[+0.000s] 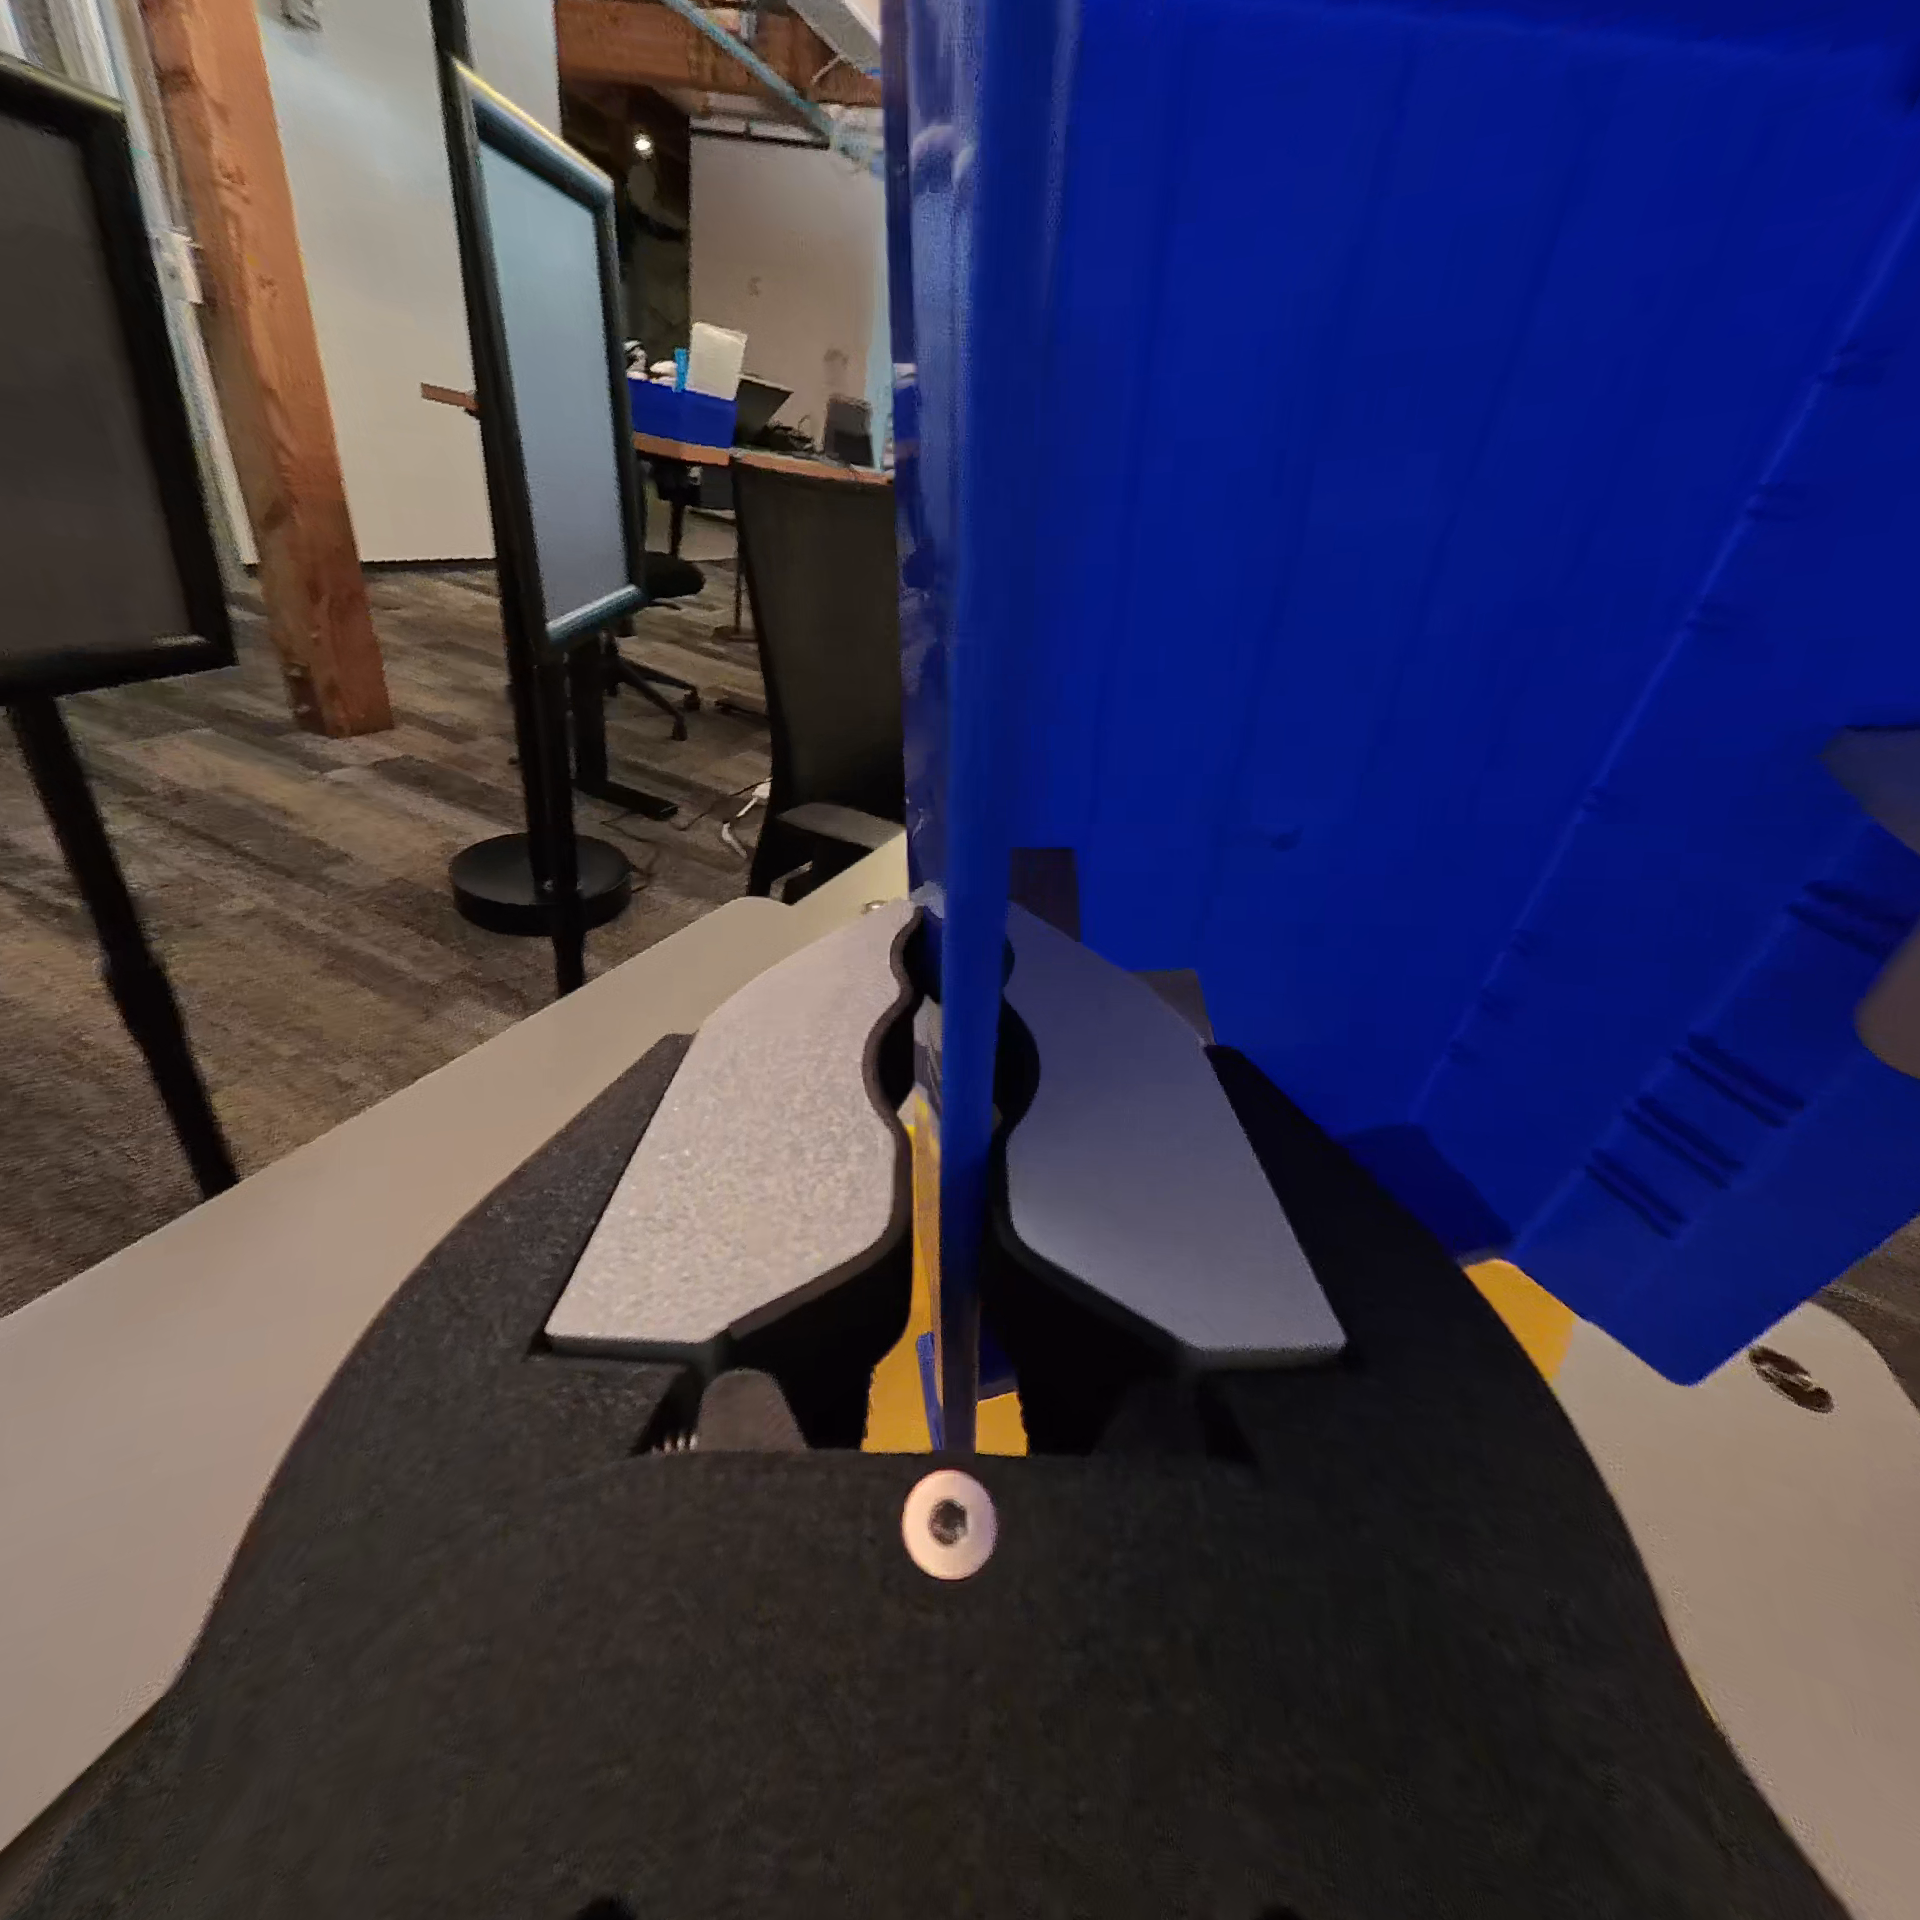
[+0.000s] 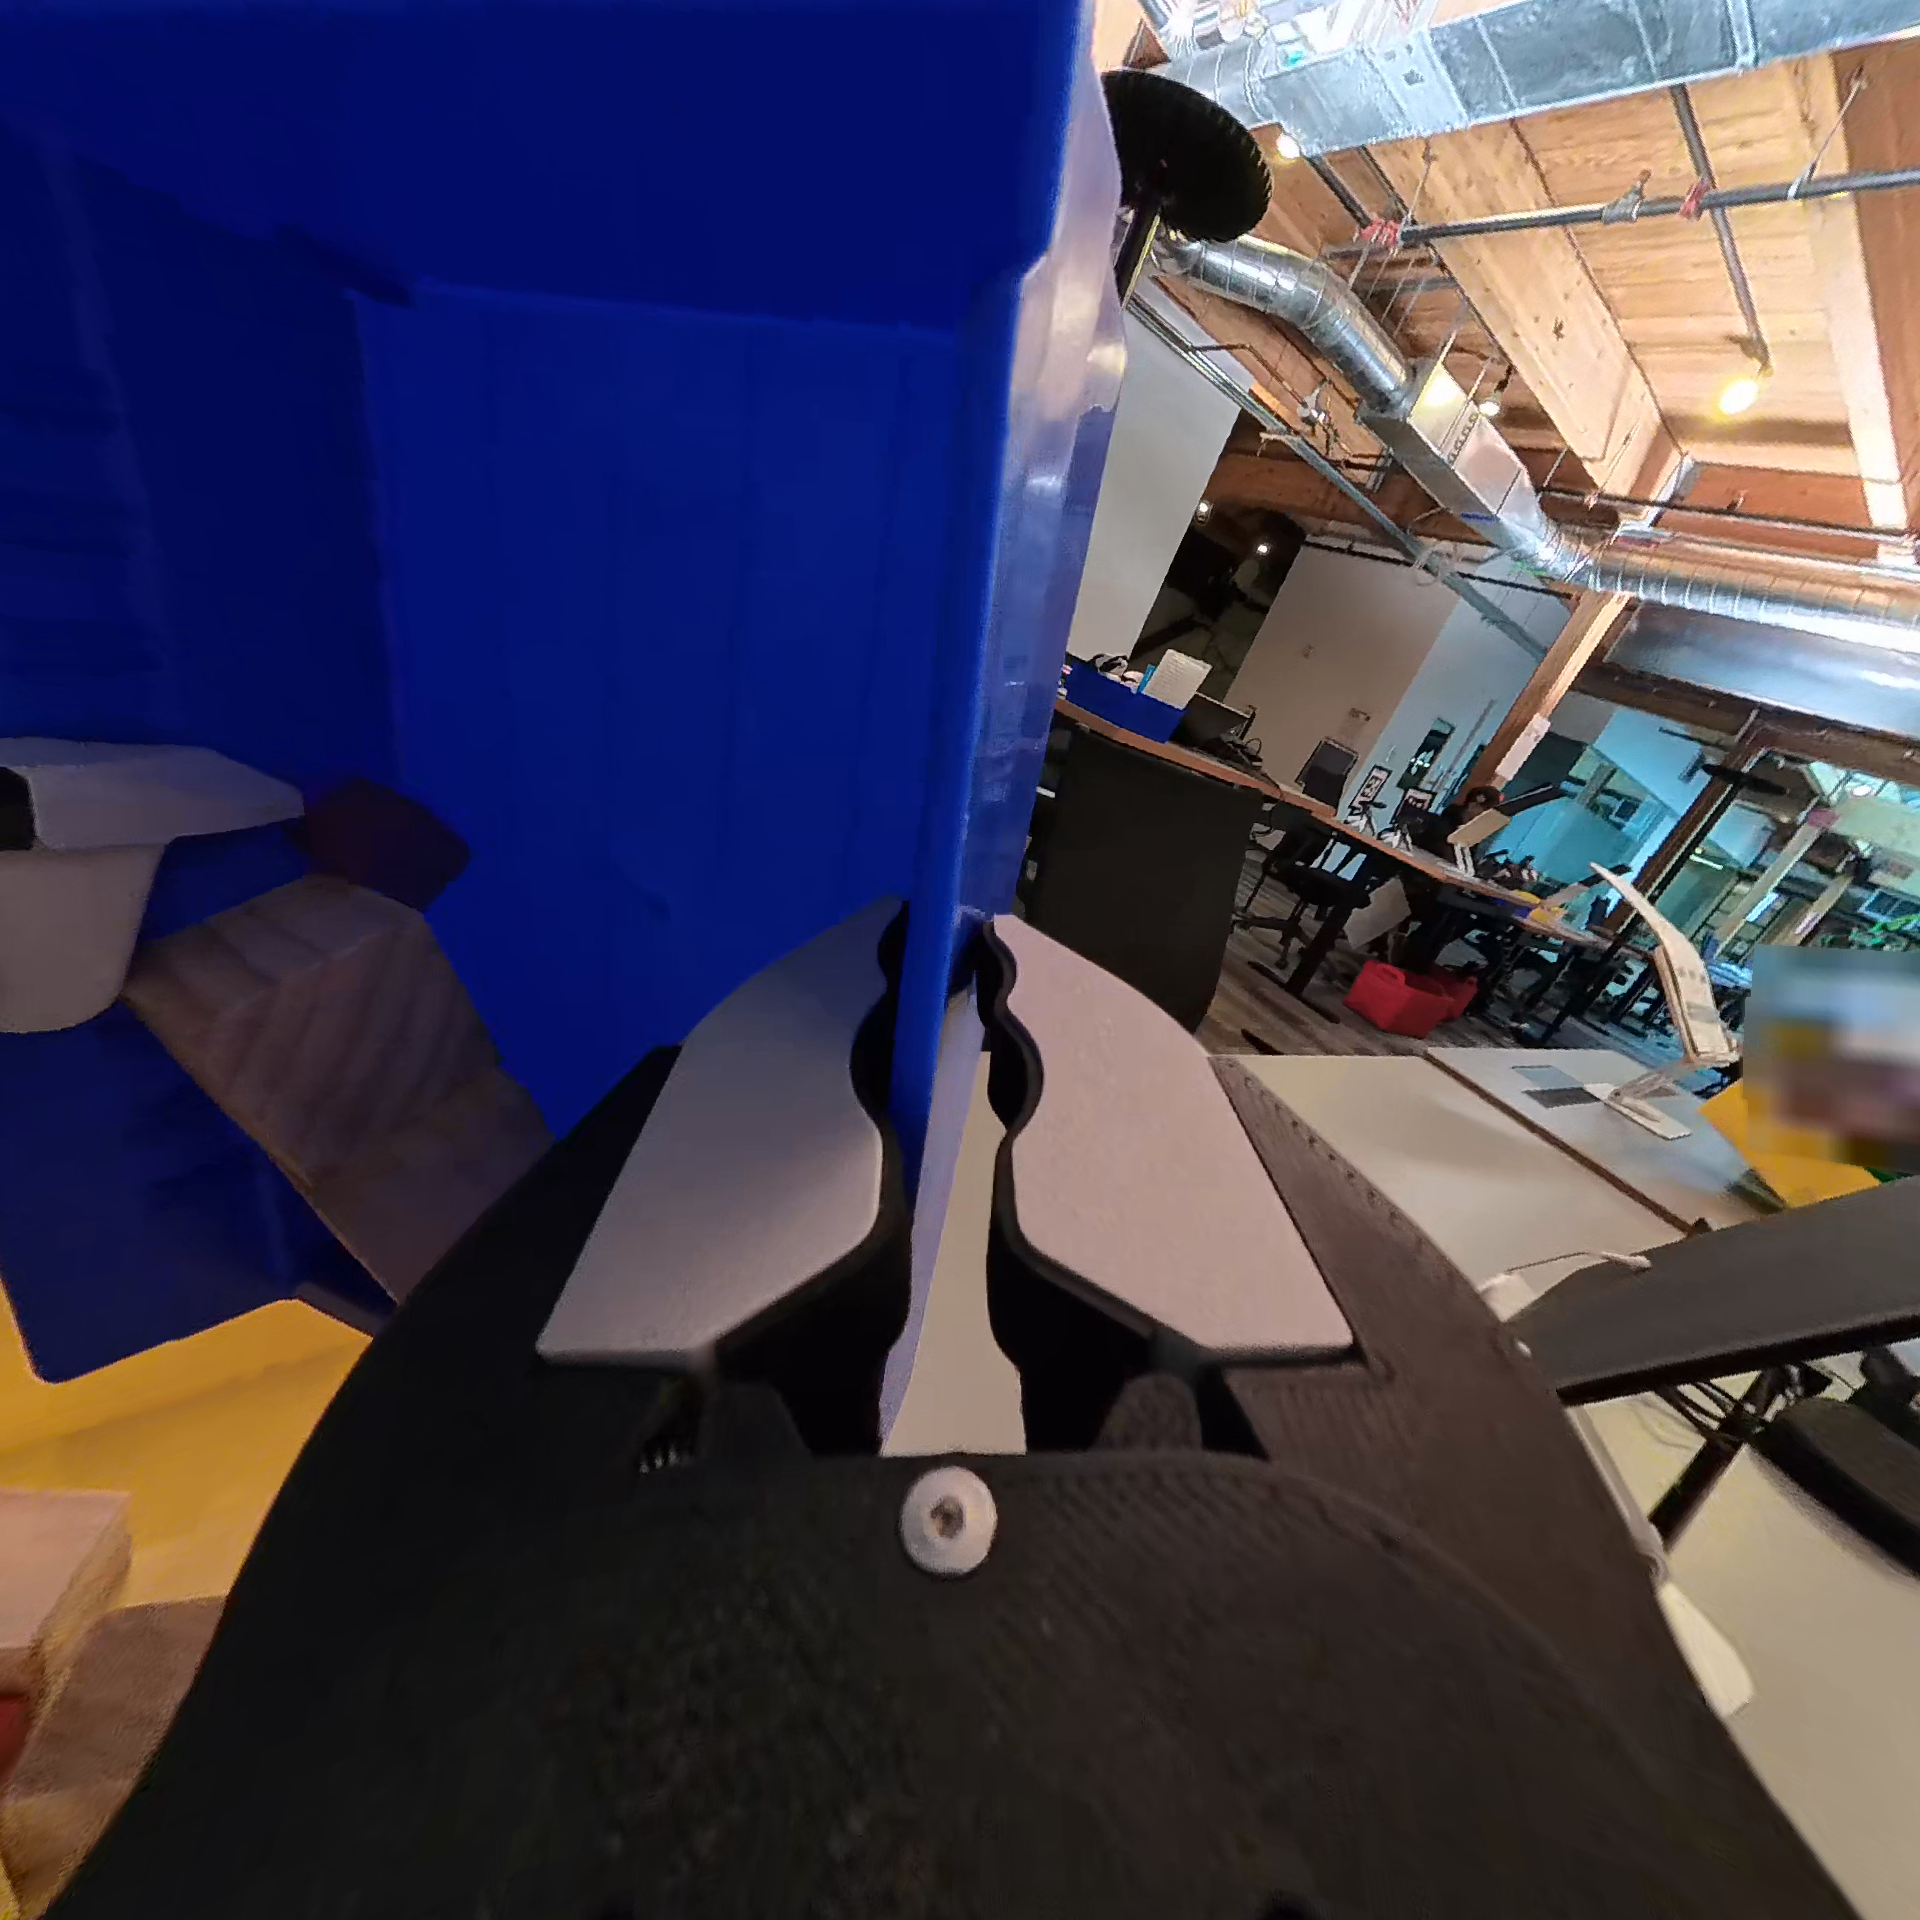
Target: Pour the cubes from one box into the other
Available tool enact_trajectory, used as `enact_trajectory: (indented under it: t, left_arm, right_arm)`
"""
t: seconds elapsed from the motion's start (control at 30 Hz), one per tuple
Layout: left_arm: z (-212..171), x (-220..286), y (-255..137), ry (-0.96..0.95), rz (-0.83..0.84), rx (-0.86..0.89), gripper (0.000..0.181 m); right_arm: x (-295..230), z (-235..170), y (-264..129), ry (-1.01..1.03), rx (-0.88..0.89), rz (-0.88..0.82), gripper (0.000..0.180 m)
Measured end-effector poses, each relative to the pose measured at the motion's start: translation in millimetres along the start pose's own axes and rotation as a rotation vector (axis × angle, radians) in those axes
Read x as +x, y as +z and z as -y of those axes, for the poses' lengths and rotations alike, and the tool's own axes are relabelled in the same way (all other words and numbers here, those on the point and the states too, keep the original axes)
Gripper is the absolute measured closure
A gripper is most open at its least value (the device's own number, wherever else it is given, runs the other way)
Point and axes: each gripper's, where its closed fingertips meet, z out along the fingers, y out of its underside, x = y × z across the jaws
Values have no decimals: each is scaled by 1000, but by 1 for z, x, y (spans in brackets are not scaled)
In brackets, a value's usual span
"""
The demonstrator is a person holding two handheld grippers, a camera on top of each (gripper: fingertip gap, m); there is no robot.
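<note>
Two tools grip one blue box [image 1: 1455,623] by opposite side walls: the left tool [image 1: 951,925] pinches one thin wall edge between its grey fingers [image 1: 769,1122], and the right tool [image 2: 940,925] pinches the far wall the same way. The box is raised and tipped steeply, its mouth aimed down toward the yellow box [image 2: 177,1434] underneath. In the right wrist view a pale wooden block [image 2: 312,1029] and a dark red cube [image 2: 384,836] are sliding down the inside; more blocks [image 2: 52,1590] already lie in the yellow box. To pour well, I would hold both pinches firm and roll the two wrists together, so the thin walls do not twist or slip out. Keep the blue lip inside the yellow rim, since cubes dropping past it would scatter over the grey surface [image 1: 260,1299]. That surface ends close on the left, with floor and black stands [image 1: 540,520] beyond, so there is little room that way.
</note>
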Motion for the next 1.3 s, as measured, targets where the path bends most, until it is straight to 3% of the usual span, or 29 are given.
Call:
enact_trajectory:
  t: [0.83, 1.03, 1.3]
  left_arm:
    - [38, 27, 10, 269, 4, -108, 177]
    - [15, 21, 14, 217, 5, -130, 176]
    - [28, 12, -4, 124, 28, 72, 176]
  right_arm:
    - [19, -18, -19, 283, 49, -76, 165]
    - [17, -28, -15, 228, -6, -55, 165]
    - [10, 7, -14, 36, 91, -7, 164]
